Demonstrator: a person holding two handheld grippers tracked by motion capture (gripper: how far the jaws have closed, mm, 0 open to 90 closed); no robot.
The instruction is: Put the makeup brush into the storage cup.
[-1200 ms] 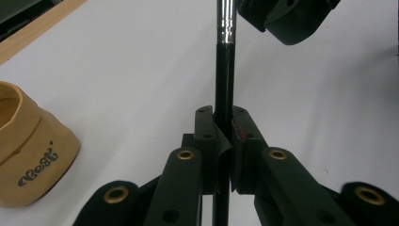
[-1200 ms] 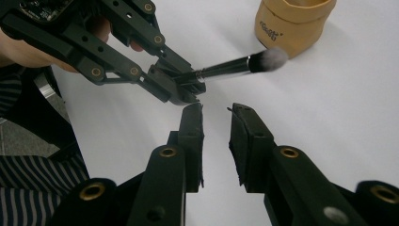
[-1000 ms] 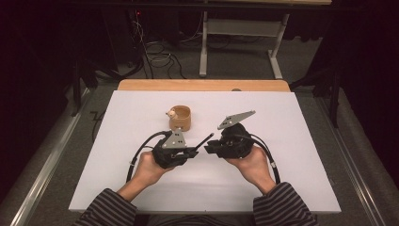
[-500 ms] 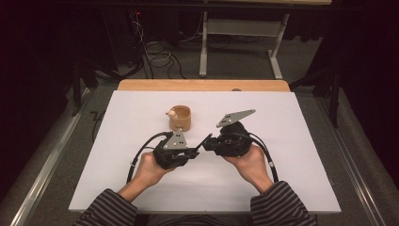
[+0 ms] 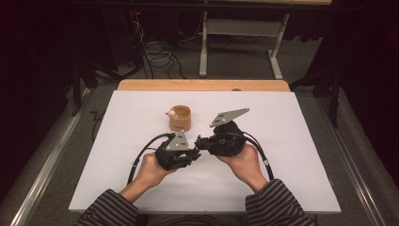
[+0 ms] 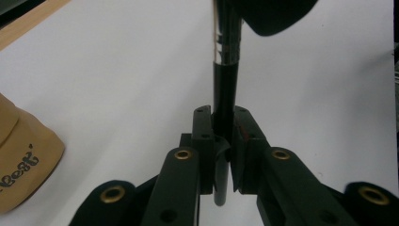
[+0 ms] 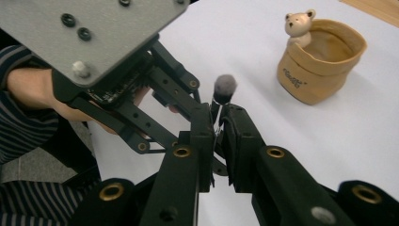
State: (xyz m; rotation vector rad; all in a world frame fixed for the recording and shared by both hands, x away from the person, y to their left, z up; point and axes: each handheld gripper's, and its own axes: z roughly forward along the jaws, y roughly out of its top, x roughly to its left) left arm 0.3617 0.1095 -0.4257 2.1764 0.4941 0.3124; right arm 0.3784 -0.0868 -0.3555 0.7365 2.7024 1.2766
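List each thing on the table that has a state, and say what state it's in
left gripper: shut on the makeup brush.
right gripper: shut on the makeup brush, jaws have just been closing.
makeup brush: held off the table by both grippers.
tan pouch: upright, open-topped, bear figure at its rim.

The table (image 5: pixel 141 188) has a flat white top, and a strip of light wood (image 5: pixel 202 85) runs along its far edge. On the white surface stands one tan pot (image 5: pixel 180 118), a little behind the middle. A small bear figure (image 7: pixel 299 22) sits at its rim. The pot is upright and its mouth is open.
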